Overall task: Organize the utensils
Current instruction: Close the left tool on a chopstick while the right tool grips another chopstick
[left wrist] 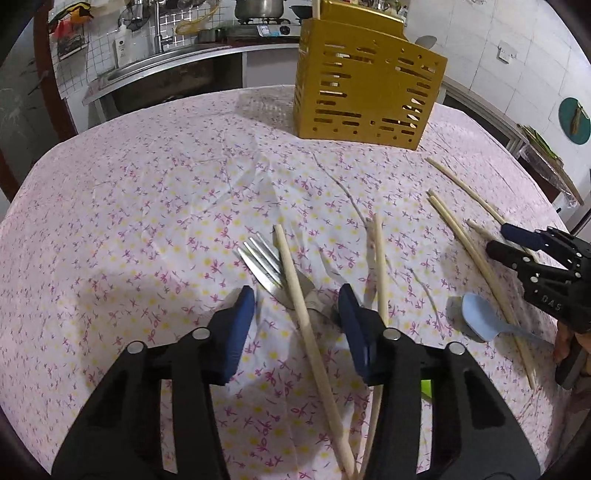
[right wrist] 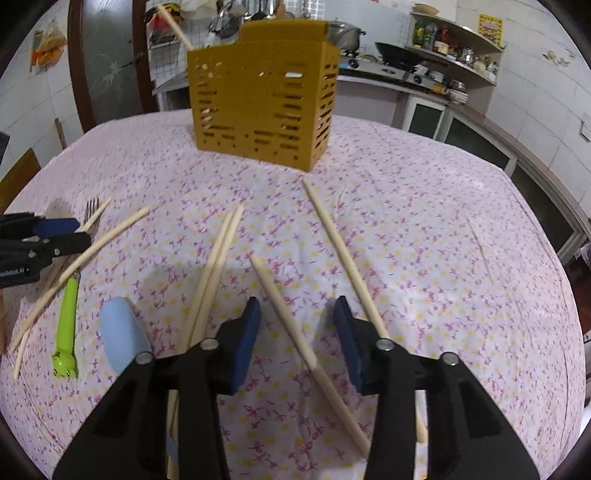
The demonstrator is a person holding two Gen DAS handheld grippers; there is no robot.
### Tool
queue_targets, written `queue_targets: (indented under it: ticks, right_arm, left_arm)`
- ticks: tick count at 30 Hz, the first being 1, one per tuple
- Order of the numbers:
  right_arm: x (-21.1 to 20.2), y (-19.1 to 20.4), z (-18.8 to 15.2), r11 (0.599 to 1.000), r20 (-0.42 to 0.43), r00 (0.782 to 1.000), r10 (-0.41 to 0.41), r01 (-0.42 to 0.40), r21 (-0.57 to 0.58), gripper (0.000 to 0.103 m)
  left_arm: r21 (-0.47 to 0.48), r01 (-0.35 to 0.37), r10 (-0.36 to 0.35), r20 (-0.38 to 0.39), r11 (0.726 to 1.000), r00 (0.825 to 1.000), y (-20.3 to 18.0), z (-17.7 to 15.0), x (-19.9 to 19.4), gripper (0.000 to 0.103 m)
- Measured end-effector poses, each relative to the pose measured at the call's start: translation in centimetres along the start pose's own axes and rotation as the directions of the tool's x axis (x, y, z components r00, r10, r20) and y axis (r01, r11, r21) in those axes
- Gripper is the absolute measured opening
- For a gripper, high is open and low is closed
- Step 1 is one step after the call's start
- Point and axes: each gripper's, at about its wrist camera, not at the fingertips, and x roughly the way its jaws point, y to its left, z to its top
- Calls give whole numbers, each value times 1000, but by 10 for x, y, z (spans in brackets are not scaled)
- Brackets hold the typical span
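A yellow slotted utensil holder [left wrist: 367, 98] [right wrist: 264, 107] stands at the far side of the table, with one chopstick [right wrist: 173, 26] in it. My left gripper [left wrist: 297, 299] is open, low over a chopstick [left wrist: 306, 325] that lies across a metal fork [left wrist: 273, 273] with a green handle [right wrist: 68, 325]. My right gripper [right wrist: 295, 310] is open over another chopstick [right wrist: 306, 350]. Several more chopsticks [right wrist: 218, 266] lie loose around it. A light blue spoon [left wrist: 480, 317] [right wrist: 123, 339] lies between the two grippers. The right gripper also shows in the left wrist view [left wrist: 506, 240].
The table wears a pink flowered cloth [left wrist: 147, 221] [right wrist: 443, 258]. Behind it are a steel sink counter [left wrist: 166, 62] and a stove with pots [right wrist: 388, 59]. Cabinets [right wrist: 480, 144] run along the right.
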Motion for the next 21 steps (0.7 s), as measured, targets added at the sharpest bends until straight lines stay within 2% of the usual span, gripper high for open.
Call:
queue_targets:
  ticks: [4, 8, 11, 13, 16, 20, 21]
  right_arm:
    - [3, 1, 4, 1000, -11, 1000, 19, -19, 7, 32]
    - [4, 2, 6, 999, -14, 999, 29, -29, 12, 30]
    - [3, 2, 5, 999, -11, 999, 37, -37, 18, 28]
    - [3, 3, 5, 999, -6, 999, 38, -38, 16, 19]
    - [2, 4, 5, 999, -5, 999, 38, -38, 23, 16]
    - [1, 1, 4, 999, -1, 999, 34, -34, 38, 10]
    - [0, 0, 4, 998, 0, 1000, 30, -30, 47, 8]
  left_arm:
    - [-6, 3, -3, -9, 1000, 1000, 0, 3, 2, 37]
    - [-34, 17, -18, -15, 999, 1000, 7, 7, 2, 30]
    - [-31, 7, -8, -24, 999, 1000, 5, 10, 5, 29]
    - [-30, -2, 1, -25, 1000, 1000, 3, 11, 5, 28]
    - [-24, -4, 4, -17, 1000, 1000, 2, 8, 4, 27]
    - [-41, 17, -17, -2, 999, 1000, 6, 3, -1, 18]
    - [-39, 29, -29, 3, 999, 1000, 6, 2, -3, 9]
